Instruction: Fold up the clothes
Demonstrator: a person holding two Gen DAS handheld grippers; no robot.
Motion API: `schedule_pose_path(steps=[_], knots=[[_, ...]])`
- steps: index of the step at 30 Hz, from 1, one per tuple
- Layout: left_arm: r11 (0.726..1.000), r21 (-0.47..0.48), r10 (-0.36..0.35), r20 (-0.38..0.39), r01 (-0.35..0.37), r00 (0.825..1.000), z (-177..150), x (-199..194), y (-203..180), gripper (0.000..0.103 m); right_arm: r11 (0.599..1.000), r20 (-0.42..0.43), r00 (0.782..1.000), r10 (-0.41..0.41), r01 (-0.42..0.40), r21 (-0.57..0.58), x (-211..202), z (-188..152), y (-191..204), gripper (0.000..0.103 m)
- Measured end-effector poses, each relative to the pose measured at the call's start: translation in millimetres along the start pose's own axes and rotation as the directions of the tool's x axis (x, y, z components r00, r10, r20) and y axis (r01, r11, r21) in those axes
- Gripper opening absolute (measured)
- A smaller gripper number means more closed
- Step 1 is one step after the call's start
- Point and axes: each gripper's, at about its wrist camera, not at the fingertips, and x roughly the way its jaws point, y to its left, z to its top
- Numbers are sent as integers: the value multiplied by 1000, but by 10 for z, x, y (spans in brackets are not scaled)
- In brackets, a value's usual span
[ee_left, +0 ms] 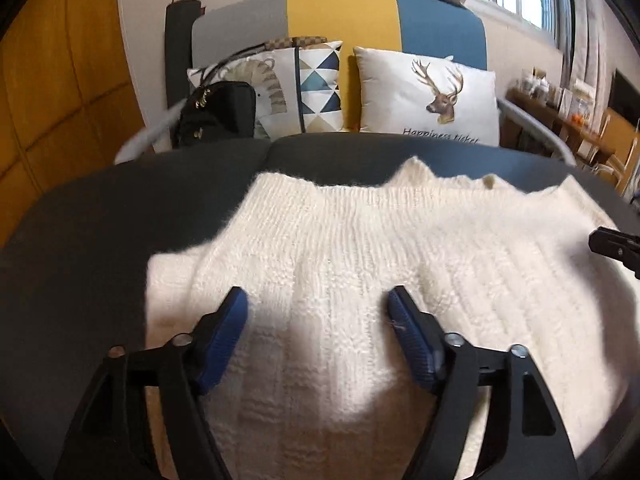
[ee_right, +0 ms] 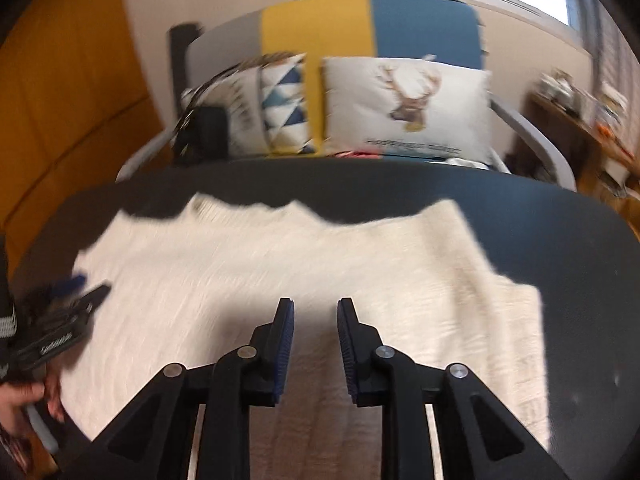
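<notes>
A white fluffy knitted sweater (ee_left: 360, 248) lies spread flat on a dark grey table (ee_left: 100, 208). My left gripper (ee_left: 318, 300) is wide open and empty, hovering just above the sweater's near left part. In the right wrist view the sweater (ee_right: 280, 264) fills the middle of the table (ee_right: 580, 280). My right gripper (ee_right: 315, 308) is open with a narrow gap, empty, above the sweater's near edge. The left gripper shows in the right wrist view at the left edge (ee_right: 86, 292). The right gripper's tip shows at the right edge of the left wrist view (ee_left: 612, 244).
Behind the table stands a grey, yellow and blue sofa (ee_left: 344, 16) with a deer cushion (ee_left: 428, 96), a triangle-pattern cushion (ee_left: 320, 88) and a black bag (ee_left: 218, 114). A wooden shelf with small items (ee_left: 572, 108) is at the right. An orange panelled wall (ee_left: 60, 80) is at the left.
</notes>
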Motion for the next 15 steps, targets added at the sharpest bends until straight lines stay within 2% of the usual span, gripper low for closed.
schedule_pose_path(steps=[3,6,8,10,13,15], knots=[[996,-68,-51,-18,50,999,0,43,151,84,1000,24,1000,-1,1,6,87,-100,-265,22],[991,-104,-85,-19,83,996,-10,60,217,85,985,27,994,-110,105,140,96,-199,-739,22],[992,-99,-80,-19,77,997,-20,55,197,85,962,45,998,-52,38,271,29,-252,-1021,20],[992,-100,-82,-18,79,997,-22,44,195,85,944,68,998,-10,-13,331,-107,-266,-1100,21],[988,-120,-97,-3,96,995,-5,-33,249,85,958,106,994,20,-50,283,-314,-285,-1002,22],[993,-105,-59,12,60,998,-27,-134,250,85,973,99,994,55,-76,220,-357,-315,-925,22]])
